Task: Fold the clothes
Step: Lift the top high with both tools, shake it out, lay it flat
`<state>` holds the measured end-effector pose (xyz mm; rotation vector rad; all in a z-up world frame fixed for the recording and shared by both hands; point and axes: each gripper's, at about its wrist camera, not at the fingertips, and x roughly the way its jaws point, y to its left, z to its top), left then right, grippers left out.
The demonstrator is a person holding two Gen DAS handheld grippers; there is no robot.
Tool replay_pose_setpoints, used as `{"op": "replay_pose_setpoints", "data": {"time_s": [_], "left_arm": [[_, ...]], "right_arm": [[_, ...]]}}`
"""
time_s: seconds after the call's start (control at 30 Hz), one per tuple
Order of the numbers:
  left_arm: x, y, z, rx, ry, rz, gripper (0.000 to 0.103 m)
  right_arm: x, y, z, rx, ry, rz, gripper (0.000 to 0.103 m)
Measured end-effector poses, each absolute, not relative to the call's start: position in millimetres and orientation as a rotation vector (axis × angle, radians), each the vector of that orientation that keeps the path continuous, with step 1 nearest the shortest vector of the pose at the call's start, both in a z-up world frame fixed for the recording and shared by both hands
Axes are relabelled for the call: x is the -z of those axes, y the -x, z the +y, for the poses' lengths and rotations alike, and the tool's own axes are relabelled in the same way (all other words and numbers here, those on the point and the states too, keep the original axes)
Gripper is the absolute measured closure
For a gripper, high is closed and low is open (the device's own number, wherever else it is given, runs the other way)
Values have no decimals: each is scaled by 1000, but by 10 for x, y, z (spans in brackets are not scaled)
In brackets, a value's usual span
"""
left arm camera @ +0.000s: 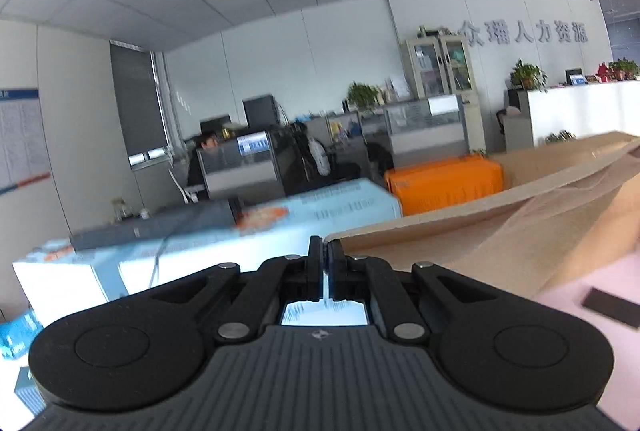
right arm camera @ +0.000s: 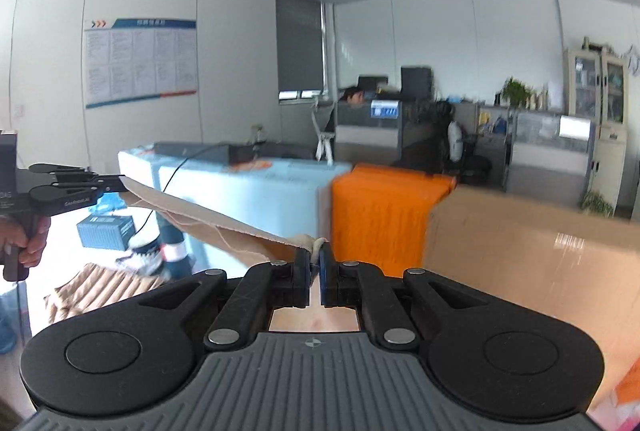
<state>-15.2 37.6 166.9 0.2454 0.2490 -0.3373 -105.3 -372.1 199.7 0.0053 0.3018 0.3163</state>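
A tan garment point(right arm camera: 208, 227) hangs stretched in the air between both grippers. In the right wrist view my right gripper point(right arm camera: 315, 255) is shut on one bunched corner of it. The cloth's top edge runs up and left to my left gripper point(right arm camera: 118, 182), held by a hand point(right arm camera: 24, 243) and shut on the other corner. In the left wrist view the left gripper point(left arm camera: 325, 251) has its fingers pressed together on the tan garment point(left arm camera: 500, 227), which spreads off to the right and hangs below.
A pink surface point(left arm camera: 580, 331) with a flat black object point(left arm camera: 612, 308) lies low on the right. A striped tan cloth point(right arm camera: 100, 285) lies below left. Ahead stand a cardboard box point(right arm camera: 520, 255), an orange-covered block point(right arm camera: 380, 215) and pale blue boxes point(right arm camera: 256, 191). Office desks fill the background.
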Motion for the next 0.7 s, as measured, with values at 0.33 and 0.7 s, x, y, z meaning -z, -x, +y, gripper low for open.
{"op": "replay_pose_setpoints", "data": {"time_s": [0.33,0.7], "left_arm": [[99,759,692,362,-198,818,101],[292,875,757,339,-215,877,101]], "right_arm": [[-78,1945,-3166,-323,-354,795,98],[207,2040,-3149,-310,-342,841,98]]}}
